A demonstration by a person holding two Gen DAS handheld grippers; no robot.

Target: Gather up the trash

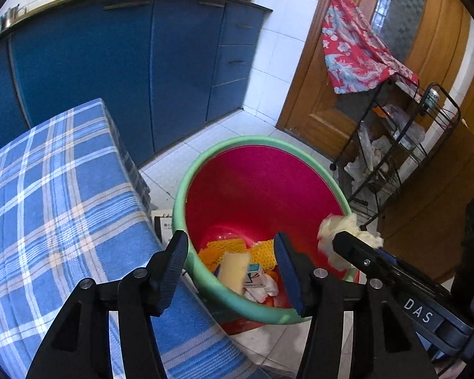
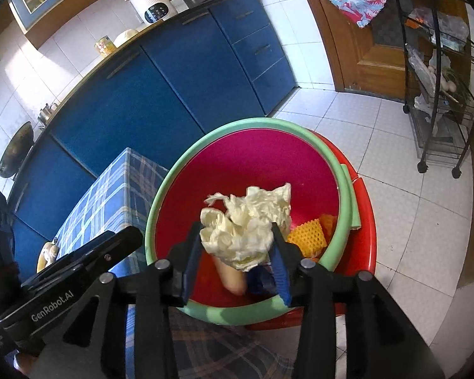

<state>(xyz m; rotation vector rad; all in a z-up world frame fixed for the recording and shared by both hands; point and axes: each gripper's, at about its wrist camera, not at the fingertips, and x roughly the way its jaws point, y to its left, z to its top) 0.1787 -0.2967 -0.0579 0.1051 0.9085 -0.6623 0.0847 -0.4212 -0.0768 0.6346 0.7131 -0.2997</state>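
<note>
A red bin with a green rim (image 1: 180, 195) (image 2: 160, 199) stands on the floor beside the table. At its bottom lie yellow foam netting (image 1: 262, 251) (image 2: 308, 237), a small carton (image 1: 255, 276) and a beige scrap (image 1: 233, 271). My left gripper (image 1: 232, 268) hangs over the bin's near rim, open, with nothing between its fingers. My right gripper (image 2: 237, 249) is above the bin with a pale crumpled wad (image 2: 246, 221) (image 1: 328, 230) between its pads, which touch it on both sides.
The table with a blue plaid cloth (image 1: 47, 205) (image 2: 110, 195) lies left of the bin. Blue cabinets (image 1: 110, 63) run along the back wall. A black wire rack on wheels (image 1: 407, 145) (image 2: 439, 94) and a wooden door (image 1: 312, 101) stand to the right. White floor tiles (image 2: 395, 189) surround the bin.
</note>
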